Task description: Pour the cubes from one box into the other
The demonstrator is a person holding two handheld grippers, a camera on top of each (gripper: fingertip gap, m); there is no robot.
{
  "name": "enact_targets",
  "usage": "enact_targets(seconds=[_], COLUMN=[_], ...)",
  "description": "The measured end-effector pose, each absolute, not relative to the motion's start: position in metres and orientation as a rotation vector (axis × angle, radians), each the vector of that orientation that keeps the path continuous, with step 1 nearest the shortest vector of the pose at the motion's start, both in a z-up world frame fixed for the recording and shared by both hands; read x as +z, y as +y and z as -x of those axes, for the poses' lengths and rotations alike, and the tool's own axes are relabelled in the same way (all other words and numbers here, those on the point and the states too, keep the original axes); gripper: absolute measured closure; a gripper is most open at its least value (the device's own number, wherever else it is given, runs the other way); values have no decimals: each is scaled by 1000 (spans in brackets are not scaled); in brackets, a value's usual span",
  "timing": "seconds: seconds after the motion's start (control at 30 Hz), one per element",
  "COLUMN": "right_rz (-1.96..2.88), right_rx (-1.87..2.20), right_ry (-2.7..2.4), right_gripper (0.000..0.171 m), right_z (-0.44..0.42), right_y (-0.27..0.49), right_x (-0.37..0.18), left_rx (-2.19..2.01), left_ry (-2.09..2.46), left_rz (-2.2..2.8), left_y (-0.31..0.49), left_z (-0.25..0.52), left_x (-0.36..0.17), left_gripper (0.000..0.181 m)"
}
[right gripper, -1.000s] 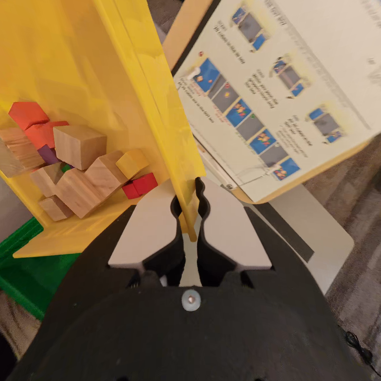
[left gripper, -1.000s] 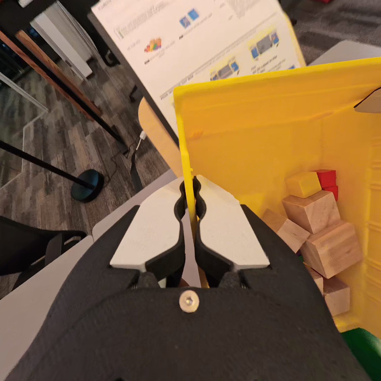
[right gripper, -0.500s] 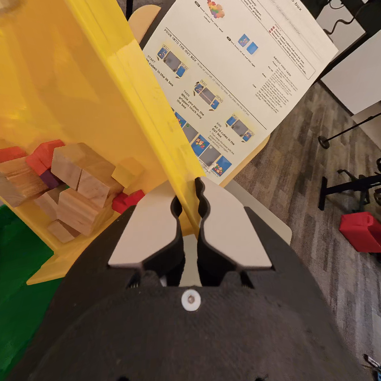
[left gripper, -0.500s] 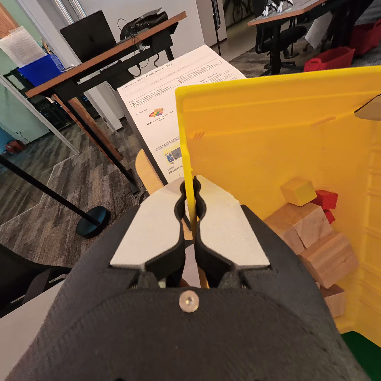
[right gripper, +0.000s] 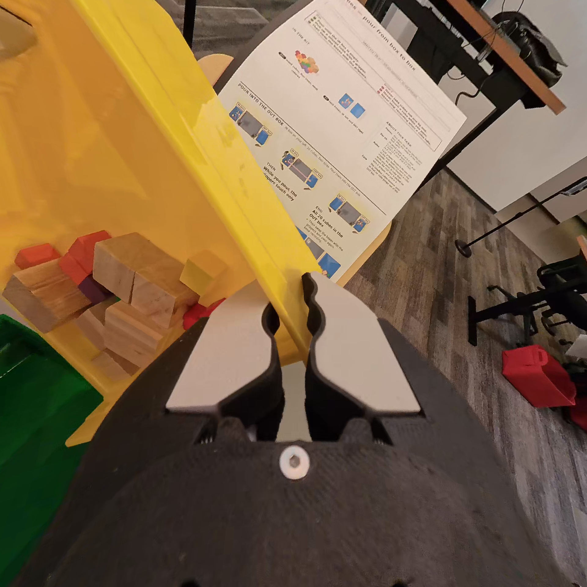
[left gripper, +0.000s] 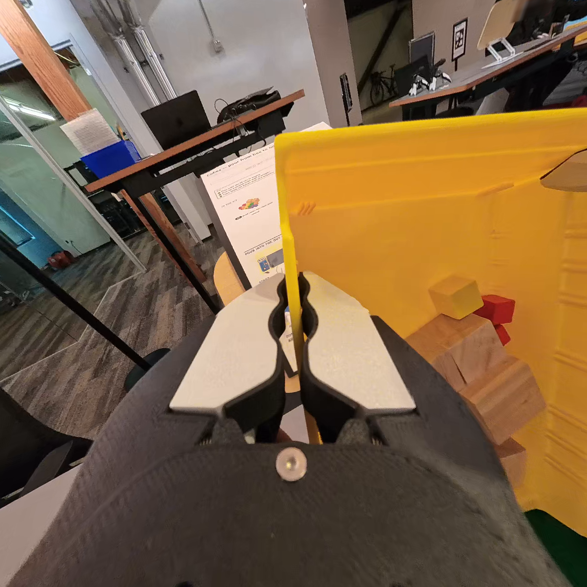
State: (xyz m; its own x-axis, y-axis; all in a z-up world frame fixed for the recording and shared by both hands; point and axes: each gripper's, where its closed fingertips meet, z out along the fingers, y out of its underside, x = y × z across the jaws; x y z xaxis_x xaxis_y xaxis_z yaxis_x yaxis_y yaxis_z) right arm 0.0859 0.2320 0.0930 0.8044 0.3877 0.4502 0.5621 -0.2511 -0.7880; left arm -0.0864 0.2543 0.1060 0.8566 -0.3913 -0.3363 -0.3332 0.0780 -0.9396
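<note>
The yellow box (left gripper: 413, 222) is tipped steeply, its open side turned toward the green box. My left gripper (left gripper: 293, 282) is shut on one rim of it. My right gripper (right gripper: 293, 282) is shut on the opposite rim (right gripper: 254, 228). Wooden cubes (left gripper: 489, 381), a yellow cube (left gripper: 454, 298) and red cubes (left gripper: 495, 309) are piled at the box's low end. In the right wrist view the same pile (right gripper: 127, 292) lies against the low wall, just above the green box (right gripper: 35, 413). A corner of the green box (left gripper: 559, 536) shows under the yellow box in the left wrist view.
A white instruction sheet on a wooden board (right gripper: 343, 127) stands behind the boxes. The grey table (left gripper: 28, 524) carries the boxes. Desks (left gripper: 190, 149), a black stand pole (left gripper: 79, 314), a red bin (right gripper: 536, 378) and chairs stand on the wood-pattern floor.
Both grippers have tilted the yellow box further and both views now look higher into the room. The cubes have slid lower and the green box shows more.
</note>
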Motion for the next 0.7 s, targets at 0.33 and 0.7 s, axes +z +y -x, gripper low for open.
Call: enact_targets(seconds=[0.33, 0.7], right_rz=[1778, 1705], right_rx=[-251, -318], right_ry=[-730, -766], right_gripper=[162, 162], right_z=[-82, -75], right_y=[217, 203], right_x=[104, 107], left_rx=[-79, -107], left_ry=[517, 450], left_rz=[1432, 1365], left_y=[236, 220], left_z=[90, 96], left_x=[105, 99], left_gripper=[177, 177])
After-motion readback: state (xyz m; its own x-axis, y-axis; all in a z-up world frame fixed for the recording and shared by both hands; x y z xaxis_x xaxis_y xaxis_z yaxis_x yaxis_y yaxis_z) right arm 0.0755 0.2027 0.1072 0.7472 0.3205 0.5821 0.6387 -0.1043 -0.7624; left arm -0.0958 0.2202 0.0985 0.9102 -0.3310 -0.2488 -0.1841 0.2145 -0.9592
